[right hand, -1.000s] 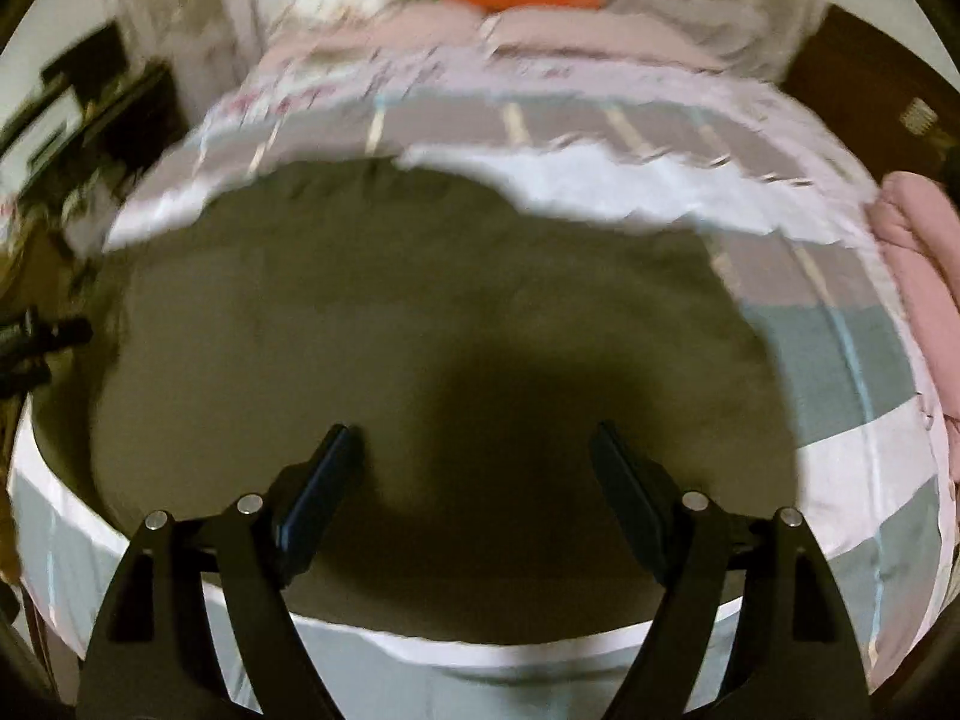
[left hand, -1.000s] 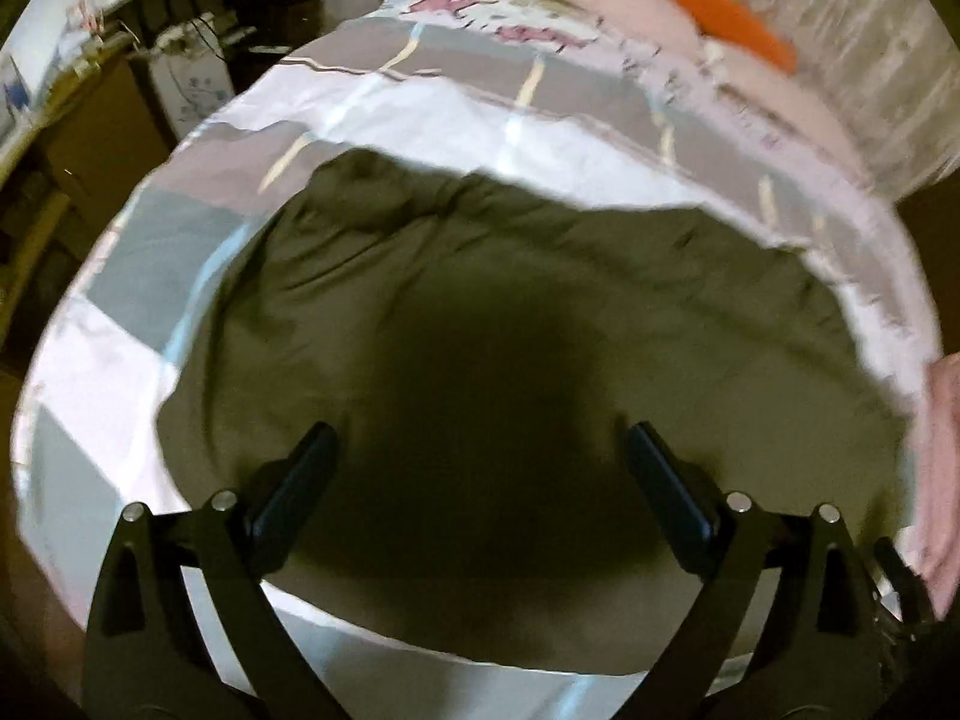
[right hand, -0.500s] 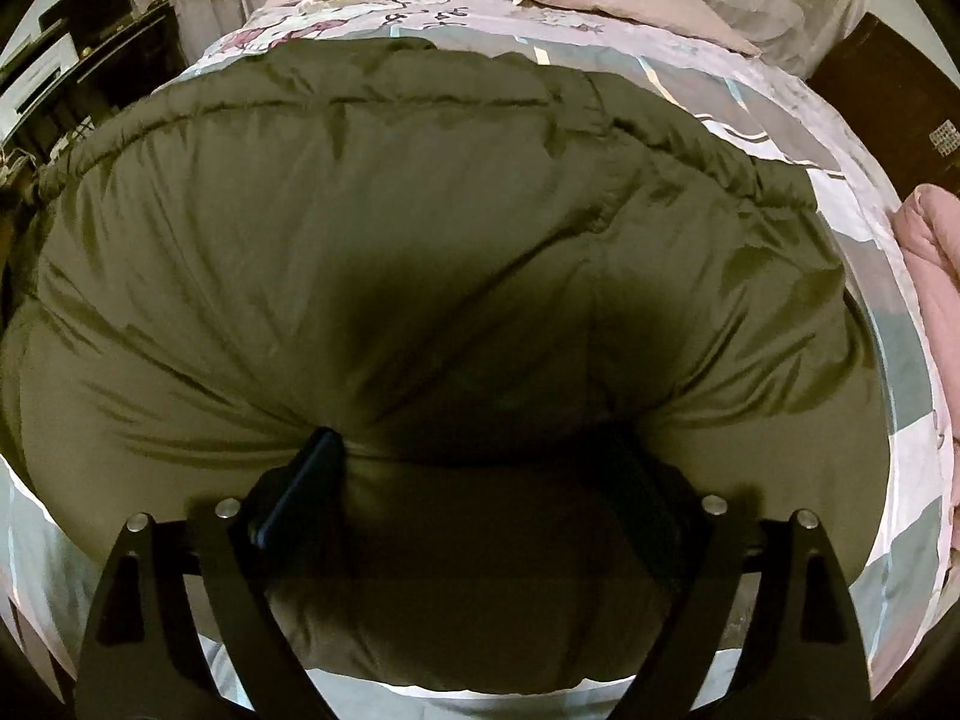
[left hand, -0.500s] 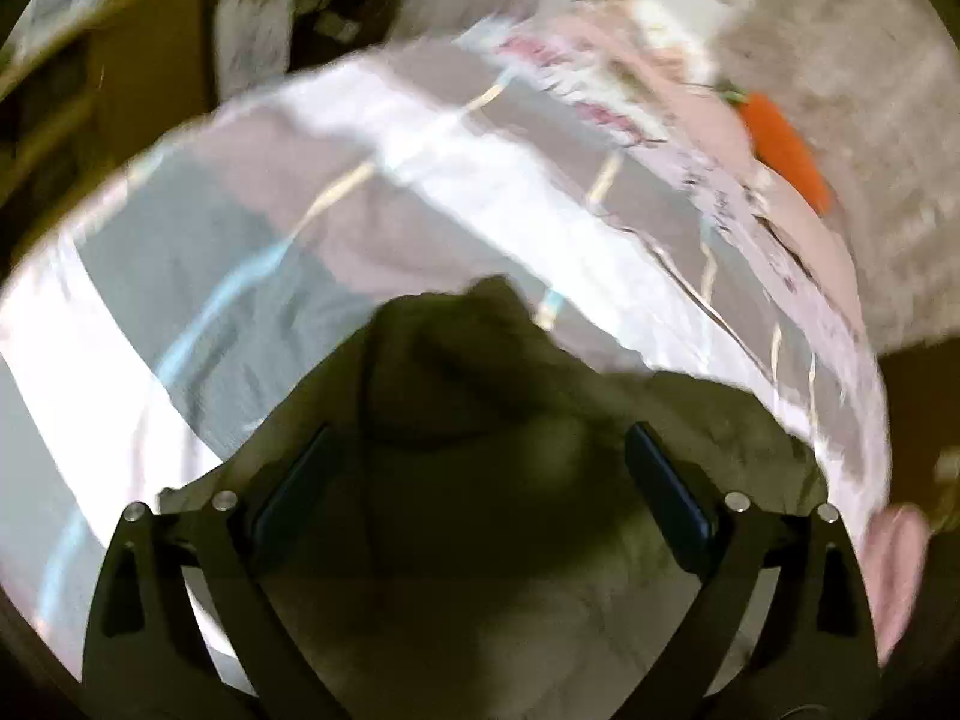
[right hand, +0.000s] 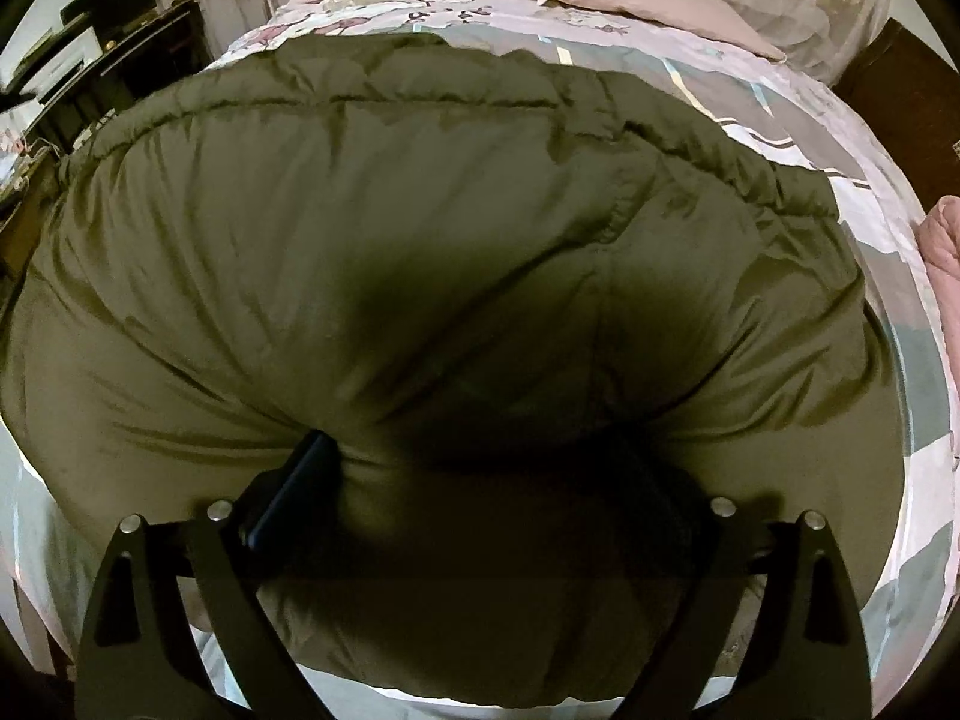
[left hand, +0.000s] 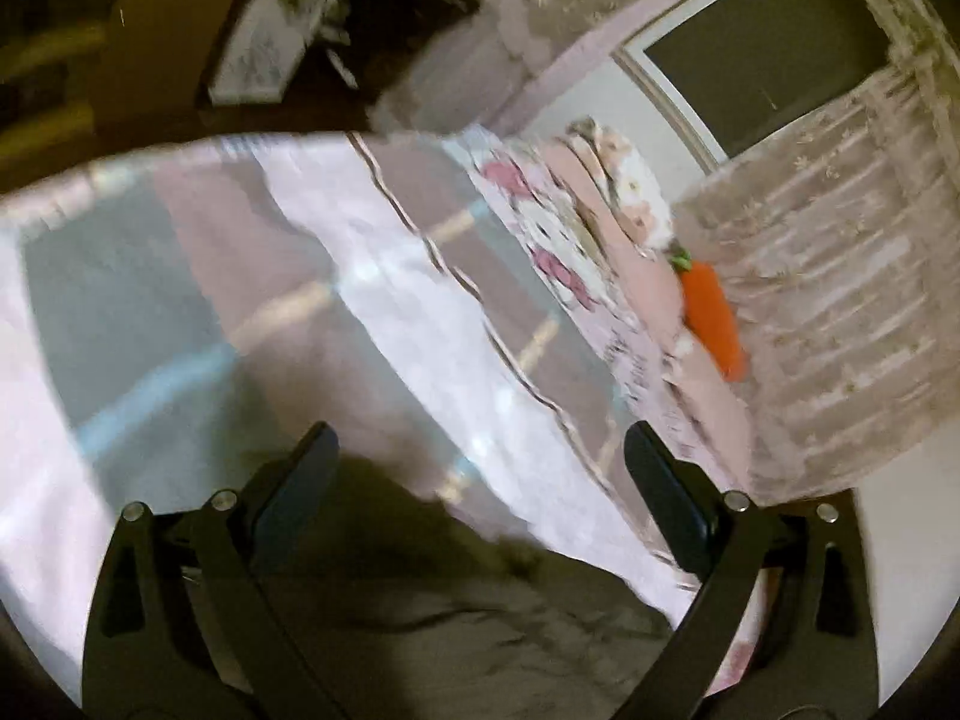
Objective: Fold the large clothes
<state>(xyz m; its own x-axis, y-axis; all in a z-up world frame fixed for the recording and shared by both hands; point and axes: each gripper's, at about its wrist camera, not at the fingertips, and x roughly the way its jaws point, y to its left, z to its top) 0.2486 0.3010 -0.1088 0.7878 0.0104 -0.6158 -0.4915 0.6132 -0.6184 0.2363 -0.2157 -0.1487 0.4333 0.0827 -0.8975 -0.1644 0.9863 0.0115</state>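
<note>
Across the patchwork bedspread point(right hand: 840, 138) lies an olive puffer coat point(right hand: 420, 240); the right gripper point(right hand: 480, 468), spread and pressed into its near edge, should close deep on the padding, while the left gripper point(left hand: 474, 468) hovers agape over the coat's left end.

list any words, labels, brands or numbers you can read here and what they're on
None can be read.
Olive padded coat: no label or logo shows.
Patchwork bedspread: cartoon prints only, no lettering.
Small plaque on the dark cabinet: too small and cut off to read.
Boxes by the desk: too blurred.
</note>
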